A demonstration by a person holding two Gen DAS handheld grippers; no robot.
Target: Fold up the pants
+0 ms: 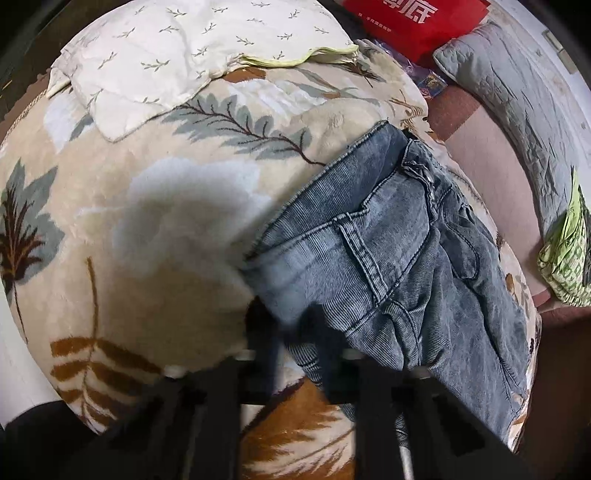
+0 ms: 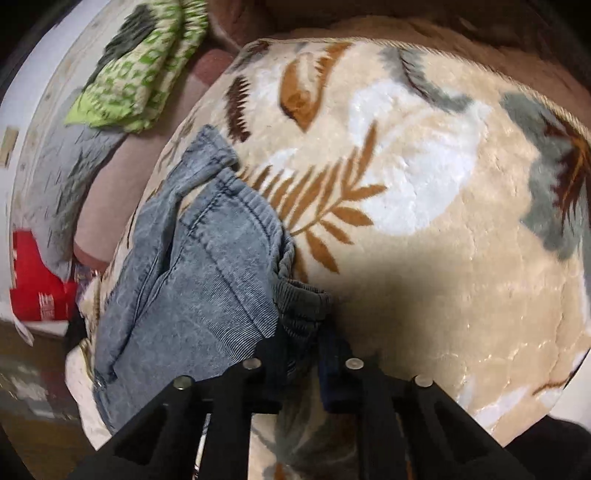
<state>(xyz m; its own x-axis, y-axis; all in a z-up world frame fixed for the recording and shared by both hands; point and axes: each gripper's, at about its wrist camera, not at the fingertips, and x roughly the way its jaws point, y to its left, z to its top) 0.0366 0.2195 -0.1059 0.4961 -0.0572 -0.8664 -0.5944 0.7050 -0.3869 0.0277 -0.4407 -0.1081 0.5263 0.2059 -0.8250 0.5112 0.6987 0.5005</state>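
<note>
Blue-grey denim pants lie folded on a beige blanket with a leaf print. In the left wrist view my left gripper is at the pants' near left corner, its black fingers closed on the denim edge. In the right wrist view the pants lie at the left, the elastic waistband towards me. My right gripper is shut on a bunched piece of the waistband. The blanket fills the right.
A cream quilt with a twig print lies at the far end of the blanket. A red bag, a grey quilted pillow and a green patterned cloth lie beside the blanket on the pink sheet.
</note>
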